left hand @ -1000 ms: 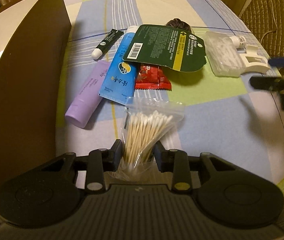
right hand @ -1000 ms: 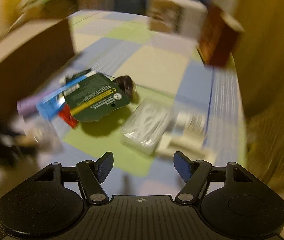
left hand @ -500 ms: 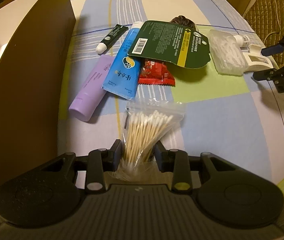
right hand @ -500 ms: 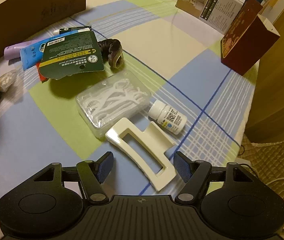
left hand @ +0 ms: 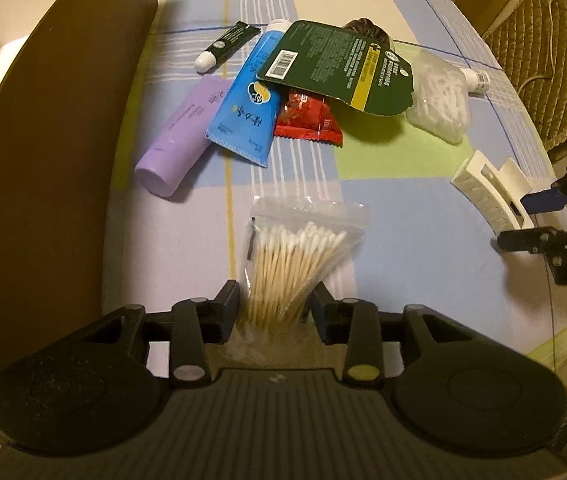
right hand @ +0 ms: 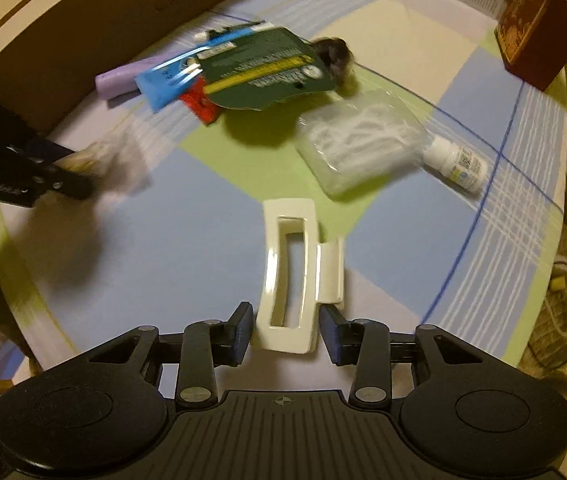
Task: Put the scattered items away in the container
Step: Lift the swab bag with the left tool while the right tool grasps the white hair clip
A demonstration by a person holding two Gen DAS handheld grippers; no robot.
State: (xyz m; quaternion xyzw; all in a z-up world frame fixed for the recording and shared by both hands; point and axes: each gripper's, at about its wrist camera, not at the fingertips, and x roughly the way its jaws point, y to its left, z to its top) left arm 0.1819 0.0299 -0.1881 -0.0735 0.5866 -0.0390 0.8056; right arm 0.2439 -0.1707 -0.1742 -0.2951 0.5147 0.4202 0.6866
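1. Three squeeze tubes: one lilac plastic tube [left hand: 181, 128], one flat blue tube [left hand: 245, 106], one small black tube with a white cap [left hand: 225, 45].
2. One clear zip bag of wooden cotton swabs [left hand: 291, 256].
3. One dark green cardboard packet [left hand: 335, 66].
4. One red foil sachet [left hand: 307, 118].
5. One clear plastic box of white floss picks [right hand: 357, 140].
6. One small white pill bottle [right hand: 455, 162].
7. One cream plastic hair claw [right hand: 295, 272].
8. One brown cardboard box [left hand: 55, 128].

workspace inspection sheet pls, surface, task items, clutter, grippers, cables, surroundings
surface: checked tablecloth.
job's things: bag of cotton swabs in left gripper; white hair claw between right gripper fingers; brown box at left.
clutter: purple tube, blue tube, green card, red sachet, floss picks, small bottle.
grippers: left shut on the swabs; right closing round the claw, contact unclear.
cables: white cable beyond the table.
surroundings: red carton, quilted seat.
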